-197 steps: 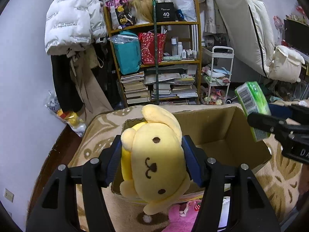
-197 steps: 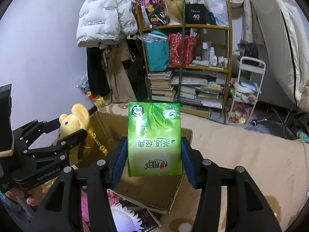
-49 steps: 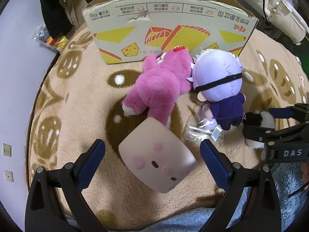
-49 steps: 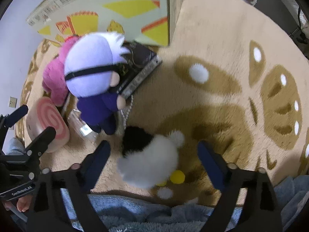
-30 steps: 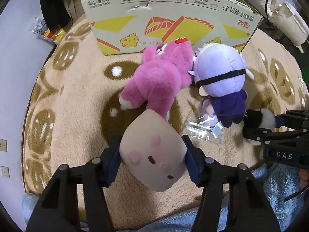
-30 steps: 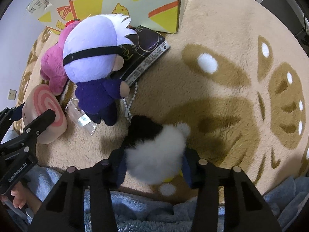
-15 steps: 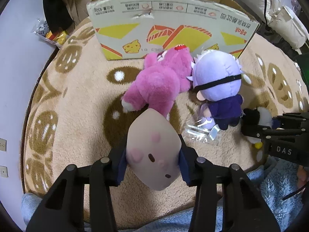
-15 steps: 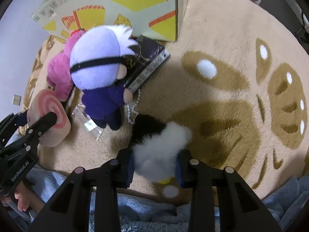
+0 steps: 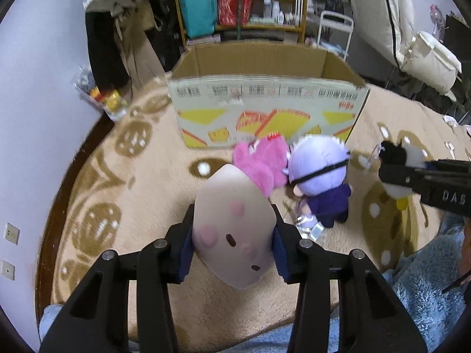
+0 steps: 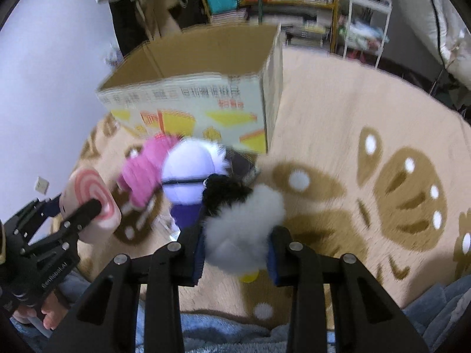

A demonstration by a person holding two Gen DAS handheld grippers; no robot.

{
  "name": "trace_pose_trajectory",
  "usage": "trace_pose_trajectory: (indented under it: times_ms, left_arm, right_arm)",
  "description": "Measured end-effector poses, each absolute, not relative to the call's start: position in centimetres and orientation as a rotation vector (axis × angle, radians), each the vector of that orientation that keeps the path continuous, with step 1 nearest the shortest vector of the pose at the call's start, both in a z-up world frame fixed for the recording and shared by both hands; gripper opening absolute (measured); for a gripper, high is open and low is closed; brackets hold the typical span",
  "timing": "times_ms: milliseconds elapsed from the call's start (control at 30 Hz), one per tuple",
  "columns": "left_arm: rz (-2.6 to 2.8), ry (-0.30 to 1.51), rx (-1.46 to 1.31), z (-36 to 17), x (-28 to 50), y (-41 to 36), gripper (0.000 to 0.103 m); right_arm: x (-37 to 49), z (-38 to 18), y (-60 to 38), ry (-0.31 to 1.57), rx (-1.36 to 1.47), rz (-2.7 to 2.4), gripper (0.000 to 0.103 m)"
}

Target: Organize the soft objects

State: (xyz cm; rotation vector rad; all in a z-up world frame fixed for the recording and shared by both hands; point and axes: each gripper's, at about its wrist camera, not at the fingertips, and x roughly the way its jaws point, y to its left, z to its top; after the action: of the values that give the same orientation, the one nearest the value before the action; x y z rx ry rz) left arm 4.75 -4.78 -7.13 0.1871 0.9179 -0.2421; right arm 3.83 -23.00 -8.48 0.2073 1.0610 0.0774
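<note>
My left gripper (image 9: 232, 235) is shut on a beige cushion plush with pink spots (image 9: 232, 223), held above the rug; its pink spiral end shows in the right wrist view (image 10: 94, 197). My right gripper (image 10: 235, 253) is shut on a black-and-white fluffy plush (image 10: 244, 223), also seen in the left wrist view (image 9: 397, 158). An open cardboard box (image 9: 265, 100) stands ahead on the rug, its inside floor hidden. A pink plush (image 9: 259, 164) and a purple-haired doll (image 9: 318, 176) lie on the rug in front of the box.
A beige patterned rug (image 10: 368, 153) covers the floor. A blue fleece blanket (image 9: 412, 288) lies at the near edge. A cluttered shelf (image 9: 241, 8), hanging coats (image 9: 112, 8) and a white cart (image 9: 335, 29) stand behind the box. A clear packet (image 9: 309, 229) lies by the doll.
Both grippers have closed on their plushes and lifted them off the rug, tilting up so the box and the room behind come into view.
</note>
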Motion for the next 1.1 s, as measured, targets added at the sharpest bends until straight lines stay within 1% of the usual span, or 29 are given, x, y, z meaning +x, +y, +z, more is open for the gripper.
trace_pose_trajectory:
  times_ms: [300, 500, 800, 1100]
  left_arm:
    - [-0.248, 0.731, 0.200, -2.8, 2.4, -4.5, 0.044]
    - [-0.251, 0.600, 0.199, 0.7, 1.3, -4.2, 0.044]
    - [-0.261, 0.491, 0.213, 4.4, 1.3, -4.2, 0.044]
    - [-0.254, 0.407, 0.215, 7.4, 3.9, -3.9, 0.045]
  right_arm:
    - [1.7, -3.1, -22.7, 0.805, 0.183, 0.082, 0.035]
    - [1.2, -0.3, -22.3, 0.676, 0.187, 0.084, 0.035]
    - [2.1, 2.8, -23.2, 0.569, 0.210, 0.080, 0.035]
    - [4.4, 5.7, -23.1, 0.507, 0.167, 0.094, 0.035]
